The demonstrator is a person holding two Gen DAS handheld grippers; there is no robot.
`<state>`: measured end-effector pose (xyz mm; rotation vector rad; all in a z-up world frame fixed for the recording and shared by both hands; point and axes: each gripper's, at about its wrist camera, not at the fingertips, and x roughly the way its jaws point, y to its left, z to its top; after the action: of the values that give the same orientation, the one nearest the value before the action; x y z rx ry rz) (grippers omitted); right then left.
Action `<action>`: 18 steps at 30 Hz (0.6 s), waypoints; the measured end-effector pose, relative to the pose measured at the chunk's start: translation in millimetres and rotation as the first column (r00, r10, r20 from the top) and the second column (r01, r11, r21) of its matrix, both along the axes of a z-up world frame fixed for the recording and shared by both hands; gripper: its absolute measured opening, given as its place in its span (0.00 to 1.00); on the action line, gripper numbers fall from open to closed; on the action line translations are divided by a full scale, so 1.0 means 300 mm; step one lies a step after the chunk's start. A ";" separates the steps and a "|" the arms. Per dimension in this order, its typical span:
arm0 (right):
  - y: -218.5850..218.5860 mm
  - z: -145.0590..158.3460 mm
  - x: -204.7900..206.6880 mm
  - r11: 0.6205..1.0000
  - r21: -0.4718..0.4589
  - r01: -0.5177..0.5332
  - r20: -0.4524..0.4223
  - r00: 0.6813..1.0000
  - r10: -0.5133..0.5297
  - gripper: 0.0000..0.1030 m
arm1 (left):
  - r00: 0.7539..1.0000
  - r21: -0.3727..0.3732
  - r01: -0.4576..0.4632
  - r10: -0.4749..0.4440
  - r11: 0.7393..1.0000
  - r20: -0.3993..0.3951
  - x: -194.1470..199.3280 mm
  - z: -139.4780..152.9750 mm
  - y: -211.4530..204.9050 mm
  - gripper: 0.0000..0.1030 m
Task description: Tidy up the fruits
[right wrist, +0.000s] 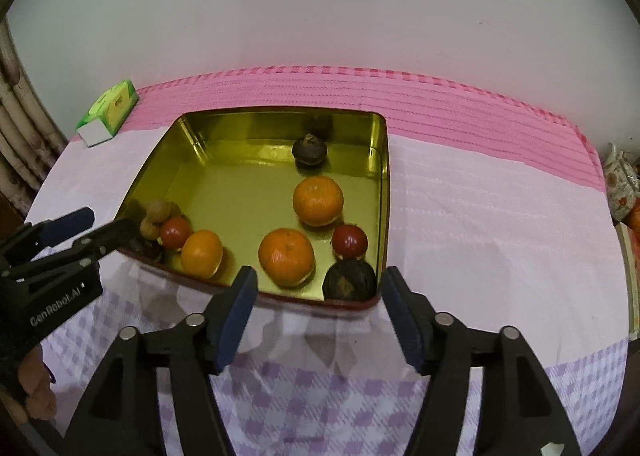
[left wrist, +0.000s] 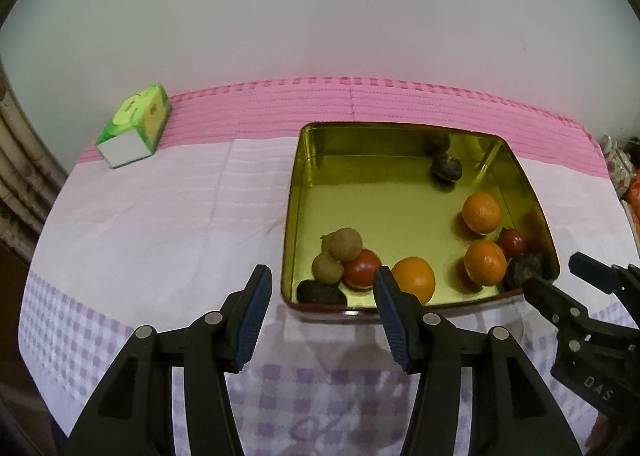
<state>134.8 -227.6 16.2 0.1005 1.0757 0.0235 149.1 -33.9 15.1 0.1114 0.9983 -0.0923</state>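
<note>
All fruit in view already sits inside the square gold metal tin [right wrist: 382, 192]: three oranges [right wrist: 318, 200], two red tomato-like fruits [right wrist: 349, 242], brown longan-like fruits [left wrist: 342, 244] and dark round fruits [right wrist: 350, 280]; none lies on the pink-and-lilac checked cloth [right wrist: 480, 224], so judged nearly done. Left gripper [left wrist: 322, 292] and right gripper [right wrist: 320, 296] both stand open and empty at the tin's near rim. Cloth right of the tin is free; a green tissue box [left wrist: 134, 126] sits far left.
</note>
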 end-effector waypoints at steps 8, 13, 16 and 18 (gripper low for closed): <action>0.033 0.013 -0.094 0.999 -0.032 -0.013 -0.006 1.000 0.013 0.76 | 1.000 0.016 0.009 -0.009 1.000 -0.002 -0.083 -0.005 0.013 0.53; 0.050 -0.003 -0.132 1.000 -0.029 -0.010 -0.021 1.000 0.009 0.80 | 1.000 0.001 -0.006 0.006 1.000 -0.027 -0.120 -0.025 0.023 0.53; 0.060 -0.014 -0.162 0.999 -0.037 -0.009 -0.028 1.000 0.008 0.83 | 0.999 -0.003 -0.018 0.018 1.000 -0.031 -0.139 -0.029 0.029 0.53; 0.064 -0.020 -0.173 0.999 -0.036 -0.010 -0.033 0.999 0.009 0.83 | 0.999 -0.005 -0.025 0.025 1.000 -0.030 -0.149 -0.027 0.030 0.53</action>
<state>82.8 -208.2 10.3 0.0635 1.1091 0.0109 104.3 -24.7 7.1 0.0928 1.0295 -0.0740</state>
